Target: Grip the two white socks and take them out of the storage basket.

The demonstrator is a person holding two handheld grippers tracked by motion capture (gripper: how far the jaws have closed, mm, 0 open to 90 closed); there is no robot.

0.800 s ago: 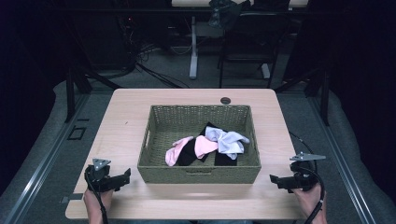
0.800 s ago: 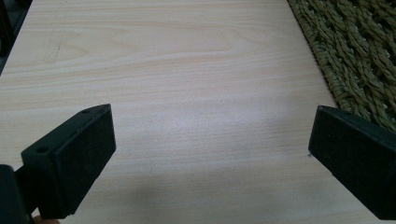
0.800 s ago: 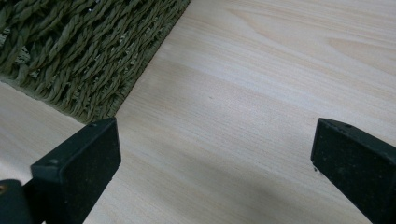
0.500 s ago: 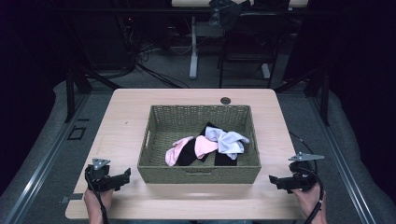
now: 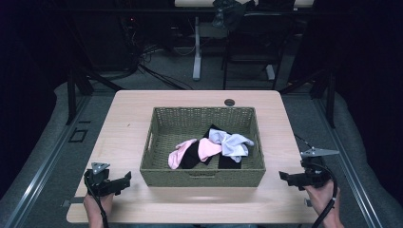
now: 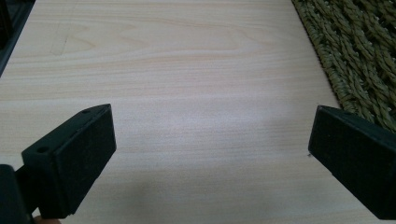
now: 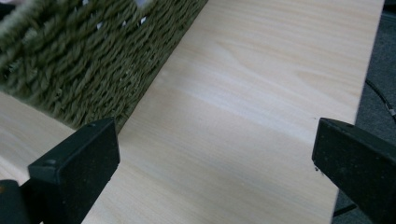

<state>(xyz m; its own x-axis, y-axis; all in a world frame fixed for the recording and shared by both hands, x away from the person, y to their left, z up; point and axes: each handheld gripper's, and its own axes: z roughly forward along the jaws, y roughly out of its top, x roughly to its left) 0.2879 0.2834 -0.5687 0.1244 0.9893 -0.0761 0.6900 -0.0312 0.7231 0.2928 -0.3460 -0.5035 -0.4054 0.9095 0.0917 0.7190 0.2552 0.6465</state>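
A: Start at our left gripper (image 5: pixel 124 179). Where do we stand?

B: It sits low over the near left part of the table (image 5: pixel 128 128), jaws spread wide with nothing between them. In the left gripper view bare wood lies between the jaws, and the basket (image 6: pixel 355 51) wall runs along the right edge.

A: And our right gripper (image 5: pixel 283 176)?

B: The same on the near right: jaws wide apart, holding nothing, touching nothing that we can see. In the right gripper view the near right corner of the basket (image 7: pixel 93 60) is just beside its left jaw.

A: So what are we after?

B: The socks (image 5: pixel 209 151), we judge. They lie in a loose heap inside the basket (image 5: pixel 202 176), toward its near right part: a pink one (image 5: pixel 181 153) at the left of the heap, black ones (image 5: pixel 192 156) under and between, a white one (image 5: pixel 233 145) at the right.

A: Which way from us?

B: Inward and farther off from both grippers, over the basket's wall. The heap stretches left to right. The white end lies nearer our right gripper, the pink end is about midway between the two, so the right hand looks better placed.

A: Anything in the way?

B: The wall itself; we'd have to lift over it before coming down.
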